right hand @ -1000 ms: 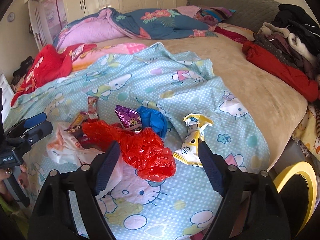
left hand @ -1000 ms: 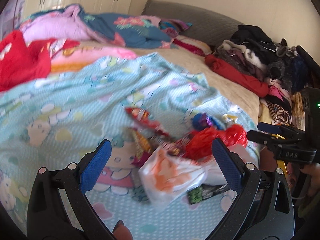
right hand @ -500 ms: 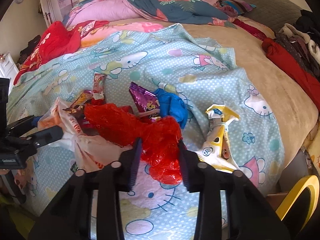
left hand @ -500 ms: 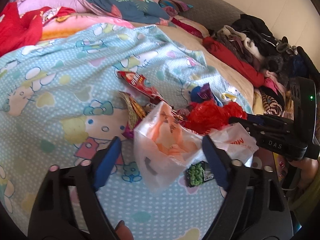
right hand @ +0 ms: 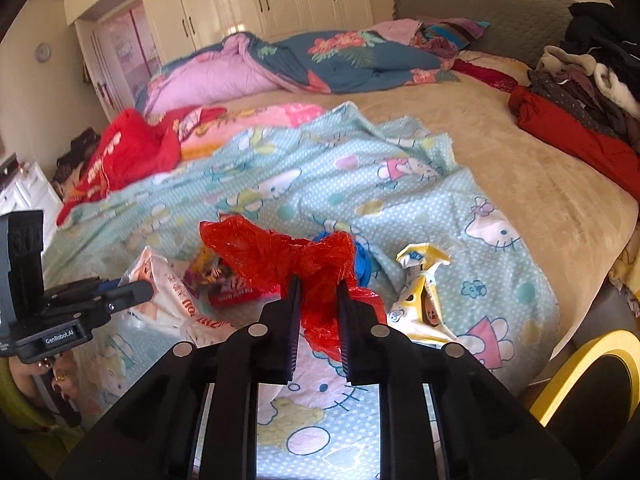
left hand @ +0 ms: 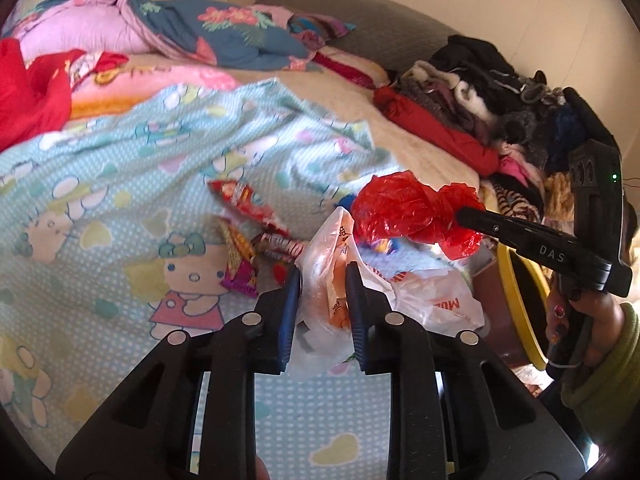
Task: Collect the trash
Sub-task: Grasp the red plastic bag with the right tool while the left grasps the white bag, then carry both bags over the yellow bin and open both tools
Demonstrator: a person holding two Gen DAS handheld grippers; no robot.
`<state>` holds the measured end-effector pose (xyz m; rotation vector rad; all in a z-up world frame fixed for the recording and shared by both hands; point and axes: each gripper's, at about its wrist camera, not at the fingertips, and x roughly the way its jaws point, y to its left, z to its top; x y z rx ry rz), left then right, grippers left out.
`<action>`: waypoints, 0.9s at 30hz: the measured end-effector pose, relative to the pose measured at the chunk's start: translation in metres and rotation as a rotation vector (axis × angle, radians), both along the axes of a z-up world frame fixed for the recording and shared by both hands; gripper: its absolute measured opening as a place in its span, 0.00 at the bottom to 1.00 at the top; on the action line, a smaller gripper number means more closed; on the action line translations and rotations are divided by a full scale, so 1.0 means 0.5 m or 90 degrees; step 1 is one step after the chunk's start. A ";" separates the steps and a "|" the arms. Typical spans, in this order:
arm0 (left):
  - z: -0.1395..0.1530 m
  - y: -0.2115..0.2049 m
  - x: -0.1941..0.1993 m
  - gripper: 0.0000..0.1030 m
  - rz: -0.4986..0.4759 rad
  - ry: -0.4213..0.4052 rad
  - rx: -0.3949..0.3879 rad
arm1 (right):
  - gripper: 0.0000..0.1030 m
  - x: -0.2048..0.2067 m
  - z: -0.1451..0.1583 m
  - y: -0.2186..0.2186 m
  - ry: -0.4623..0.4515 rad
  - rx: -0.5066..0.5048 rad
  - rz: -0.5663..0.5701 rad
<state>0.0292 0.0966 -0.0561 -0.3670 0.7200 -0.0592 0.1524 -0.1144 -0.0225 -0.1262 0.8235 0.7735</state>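
My left gripper (left hand: 322, 280) is shut on the rim of a white plastic bag (left hand: 332, 264) with orange print, lying on the light blue cartoon blanket (left hand: 120, 200). My right gripper (right hand: 318, 284) is shut on a crumpled red plastic bag (right hand: 280, 256) and holds it lifted above the blanket; it also shows in the left wrist view (left hand: 404, 208). Snack wrappers (left hand: 248, 204) lie left of the white bag. A yellow and white wrapper (right hand: 420, 284) and a blue scrap (right hand: 362, 258) lie right of the red bag.
A yellow-rimmed bin (right hand: 592, 380) stands at the bed's near right corner. Piled clothes (left hand: 500, 92) line the bed's right side. Quilts (right hand: 300, 64) and a red garment (right hand: 128, 152) lie further back. White wardrobes (right hand: 260, 4) stand behind the bed.
My left gripper closed on the white bag's rim. My right gripper closed on the red bag and raised it off the blanket.
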 end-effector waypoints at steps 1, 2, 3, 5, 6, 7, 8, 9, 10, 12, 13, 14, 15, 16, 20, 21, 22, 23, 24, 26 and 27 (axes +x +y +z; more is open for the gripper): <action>0.008 0.001 -0.001 0.15 0.001 -0.006 -0.002 | 0.16 -0.001 0.011 -0.005 -0.007 0.007 -0.004; 0.016 0.002 -0.003 0.15 0.004 -0.014 -0.004 | 0.16 -0.003 0.018 -0.009 -0.012 0.013 -0.007; 0.026 0.004 -0.004 0.15 0.007 -0.024 -0.006 | 0.16 -0.003 0.028 -0.015 -0.017 0.019 -0.010; 0.044 0.004 -0.004 0.14 0.009 -0.038 -0.008 | 0.16 -0.004 0.043 -0.023 -0.027 0.029 -0.017; 0.056 0.002 -0.003 0.14 0.008 -0.049 -0.006 | 0.16 -0.004 0.049 -0.028 -0.030 0.034 -0.020; 0.063 0.000 -0.004 0.14 0.008 -0.055 -0.005 | 0.16 -0.005 0.057 -0.034 -0.035 0.039 -0.025; 0.071 -0.001 -0.003 0.14 0.008 -0.062 -0.004 | 0.16 -0.006 0.062 -0.038 -0.038 0.042 -0.029; 0.080 -0.004 -0.003 0.14 0.008 -0.069 -0.003 | 0.16 -0.006 0.067 -0.044 -0.041 0.046 -0.032; 0.087 -0.008 -0.003 0.13 0.008 -0.075 -0.001 | 0.16 -0.007 0.073 -0.050 -0.044 0.050 -0.036; 0.098 -0.017 0.000 0.13 0.006 -0.085 0.002 | 0.16 -0.009 0.079 -0.060 -0.051 0.054 -0.044; 0.101 -0.020 0.001 0.13 0.005 -0.088 0.001 | 0.16 -0.010 0.083 -0.066 -0.053 0.058 -0.047; 0.105 -0.026 0.003 0.13 0.002 -0.092 0.002 | 0.16 -0.012 0.086 -0.070 -0.055 0.061 -0.051; 0.107 -0.029 0.003 0.13 0.000 -0.094 0.003 | 0.16 -0.013 0.090 -0.075 -0.058 0.062 -0.054; 0.109 -0.034 0.004 0.13 -0.002 -0.097 0.003 | 0.16 -0.014 0.091 -0.079 -0.060 0.063 -0.055; 0.118 -0.051 0.011 0.13 -0.015 -0.106 0.003 | 0.16 -0.019 0.101 -0.102 -0.071 0.070 -0.072; 0.121 -0.057 0.014 0.13 -0.018 -0.109 0.004 | 0.16 -0.020 0.103 -0.109 -0.074 0.072 -0.078; 0.125 -0.063 0.017 0.12 -0.023 -0.112 0.004 | 0.16 -0.020 0.104 -0.114 -0.074 0.074 -0.082; 0.127 -0.066 0.019 0.12 -0.025 -0.114 0.003 | 0.16 -0.020 0.106 -0.121 -0.075 0.078 -0.087; 0.131 -0.073 0.022 0.12 -0.029 -0.117 0.003 | 0.16 -0.021 0.108 -0.126 -0.076 0.080 -0.092; 0.138 -0.085 0.029 0.12 -0.038 -0.124 0.006 | 0.16 -0.021 0.111 -0.140 -0.077 0.087 -0.104; 0.141 -0.089 0.031 0.12 -0.042 -0.127 0.007 | 0.16 -0.023 0.113 -0.145 -0.079 0.090 -0.110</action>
